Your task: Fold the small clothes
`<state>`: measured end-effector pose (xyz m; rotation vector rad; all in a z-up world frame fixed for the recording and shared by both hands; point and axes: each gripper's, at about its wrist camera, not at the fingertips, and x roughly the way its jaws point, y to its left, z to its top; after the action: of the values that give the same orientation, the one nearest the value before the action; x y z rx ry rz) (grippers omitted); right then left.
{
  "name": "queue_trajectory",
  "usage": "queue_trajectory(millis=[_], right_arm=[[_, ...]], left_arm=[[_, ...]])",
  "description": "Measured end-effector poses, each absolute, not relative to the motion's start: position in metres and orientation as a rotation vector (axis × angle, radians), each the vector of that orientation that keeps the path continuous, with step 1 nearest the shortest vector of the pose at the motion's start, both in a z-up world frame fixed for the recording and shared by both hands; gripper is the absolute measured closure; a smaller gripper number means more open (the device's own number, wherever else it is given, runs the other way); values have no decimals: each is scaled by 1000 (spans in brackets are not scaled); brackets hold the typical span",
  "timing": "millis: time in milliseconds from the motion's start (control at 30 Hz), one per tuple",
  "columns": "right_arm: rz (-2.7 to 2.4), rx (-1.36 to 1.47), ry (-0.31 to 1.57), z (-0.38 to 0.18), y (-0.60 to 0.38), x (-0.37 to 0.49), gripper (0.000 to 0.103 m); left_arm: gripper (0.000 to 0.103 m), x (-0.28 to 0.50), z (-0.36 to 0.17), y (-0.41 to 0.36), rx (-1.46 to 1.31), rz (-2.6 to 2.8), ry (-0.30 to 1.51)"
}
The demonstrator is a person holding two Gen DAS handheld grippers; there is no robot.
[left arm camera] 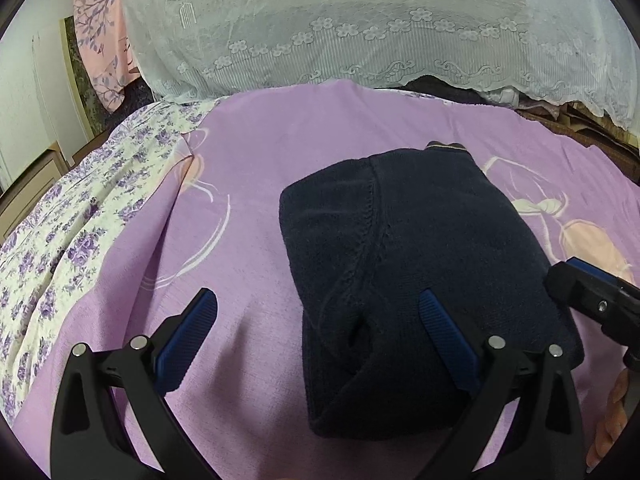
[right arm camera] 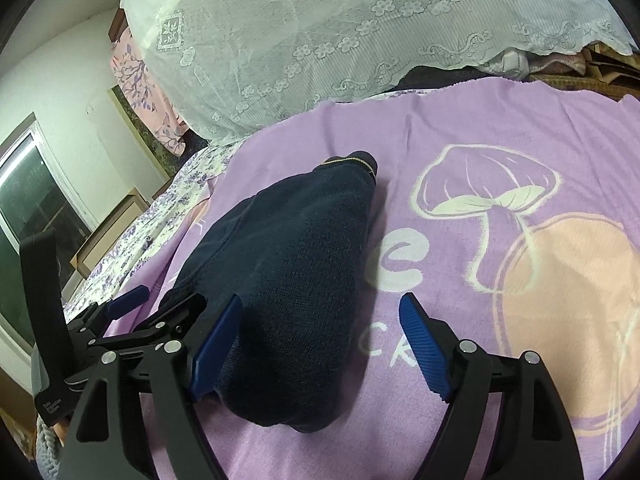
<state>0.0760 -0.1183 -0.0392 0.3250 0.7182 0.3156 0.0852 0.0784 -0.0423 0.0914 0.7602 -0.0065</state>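
A folded navy knit garment [left arm camera: 420, 280] lies on a lilac blanket [left arm camera: 248, 208] spread over a bed, roughly midway across the blanket's width and nearer its front edge than the pillow end. The blanket carries a printed mushroom [right arm camera: 488, 188] to the garment's right. A white lace cover [left arm camera: 360, 28] drapes over the pile at the head of the bed, and a purple-flowered sheet [left arm camera: 72, 232] shows along the blanket's left edge.

The left tool [left arm camera: 318, 322] has its jaws spread wide, one blue pad over bare blanket, the other over the garment's near part, pinching nothing. The right tool [right arm camera: 320, 338] is also spread: its left pad lies against the garment's near right side, its right pad above the blanket, with no cloth pinched between them.
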Motion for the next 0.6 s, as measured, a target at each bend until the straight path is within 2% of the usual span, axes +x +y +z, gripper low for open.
queue_trajectory(millis=[300, 600], right_arm=[[336, 313, 702, -29, -113, 78, 22], [343, 344, 729, -26, -108, 114, 22]], left_arm=[[4, 81, -31, 74, 66, -58, 735], [4, 105, -43, 75, 0, -101, 806]])
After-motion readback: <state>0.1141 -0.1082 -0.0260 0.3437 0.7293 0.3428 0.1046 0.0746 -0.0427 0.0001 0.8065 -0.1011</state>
